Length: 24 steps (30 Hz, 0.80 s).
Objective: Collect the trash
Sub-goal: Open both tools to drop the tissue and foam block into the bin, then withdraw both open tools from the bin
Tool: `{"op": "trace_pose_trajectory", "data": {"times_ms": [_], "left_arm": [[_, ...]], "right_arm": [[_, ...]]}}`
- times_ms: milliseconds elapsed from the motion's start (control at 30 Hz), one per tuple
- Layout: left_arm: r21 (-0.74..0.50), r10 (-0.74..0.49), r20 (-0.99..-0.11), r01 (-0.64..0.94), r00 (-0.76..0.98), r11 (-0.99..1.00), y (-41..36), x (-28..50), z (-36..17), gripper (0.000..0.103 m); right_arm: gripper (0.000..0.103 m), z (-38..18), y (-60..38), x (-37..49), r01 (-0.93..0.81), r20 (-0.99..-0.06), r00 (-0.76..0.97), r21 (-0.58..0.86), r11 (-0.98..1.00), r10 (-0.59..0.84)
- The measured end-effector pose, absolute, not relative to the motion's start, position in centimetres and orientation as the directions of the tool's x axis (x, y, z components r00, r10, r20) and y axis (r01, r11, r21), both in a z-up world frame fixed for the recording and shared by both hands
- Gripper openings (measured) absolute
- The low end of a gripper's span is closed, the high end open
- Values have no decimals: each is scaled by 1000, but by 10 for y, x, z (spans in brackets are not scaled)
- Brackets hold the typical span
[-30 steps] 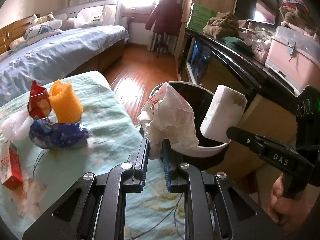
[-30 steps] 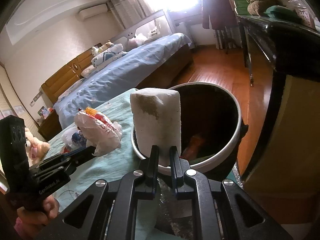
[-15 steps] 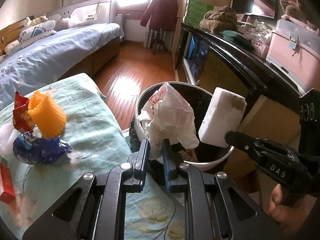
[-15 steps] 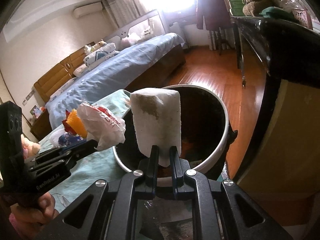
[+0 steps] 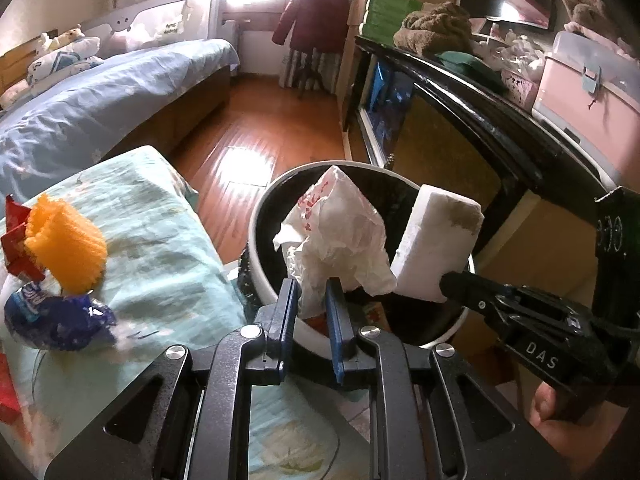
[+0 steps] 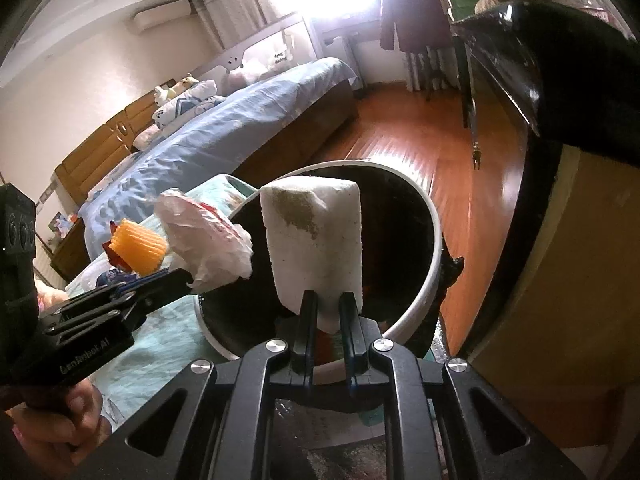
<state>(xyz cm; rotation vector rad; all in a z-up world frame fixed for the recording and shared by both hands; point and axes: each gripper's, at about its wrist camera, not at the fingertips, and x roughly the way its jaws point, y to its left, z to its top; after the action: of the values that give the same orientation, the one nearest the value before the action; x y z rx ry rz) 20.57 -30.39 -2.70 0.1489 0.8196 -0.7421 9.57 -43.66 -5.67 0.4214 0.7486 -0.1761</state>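
Trash is held over the bin (image 5: 260, 216) by both grippers.

A white bag (image 5: 336, 228) is pinched in the left gripper (image 5: 312, 300), and a white foam block (image 6: 316, 240) is pinched in the right gripper (image 6: 329, 310), so both sets of jaws are closed on something. The block is held standing up, its long side pointing up from the jaws. Both pieces hang above the dark hole of the bin, side by side. More trash is left on the cloth (image 5: 160, 256): an orange net (image 5: 64, 244) and a blue wrapper (image 5: 56, 320). Letting go should come next.
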Motion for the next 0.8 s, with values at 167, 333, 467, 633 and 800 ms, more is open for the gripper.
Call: {"op": "trace_pose_trajectory", "data": {"times_ms": [167,333,467,633,800], "left_arm": [[-160,-547,-710,655,444,739,-307,205,-26,18],[-154,-536,-708,640,460,753,-299,200,-28,27],[-160,-523,-703,609,482,777,-279,193,-29,40],[-165,-490,-699,550,521,819,-243,183,-33,48],[-172,-453,-700,485,551,857,-205,177,-38,50]], "right_arm": [[17,-58,-443,95,313,-695,719,325,893,1],[33,-57,-446,92,320,-692,721,344,883,9],[58,-53,-440,88,299,-675,737,361,883,26],[81,-48,-423,86,254,-651,756,390,885,70],[86,-45,-396,93,204,-649,750,404,892,123]]}}
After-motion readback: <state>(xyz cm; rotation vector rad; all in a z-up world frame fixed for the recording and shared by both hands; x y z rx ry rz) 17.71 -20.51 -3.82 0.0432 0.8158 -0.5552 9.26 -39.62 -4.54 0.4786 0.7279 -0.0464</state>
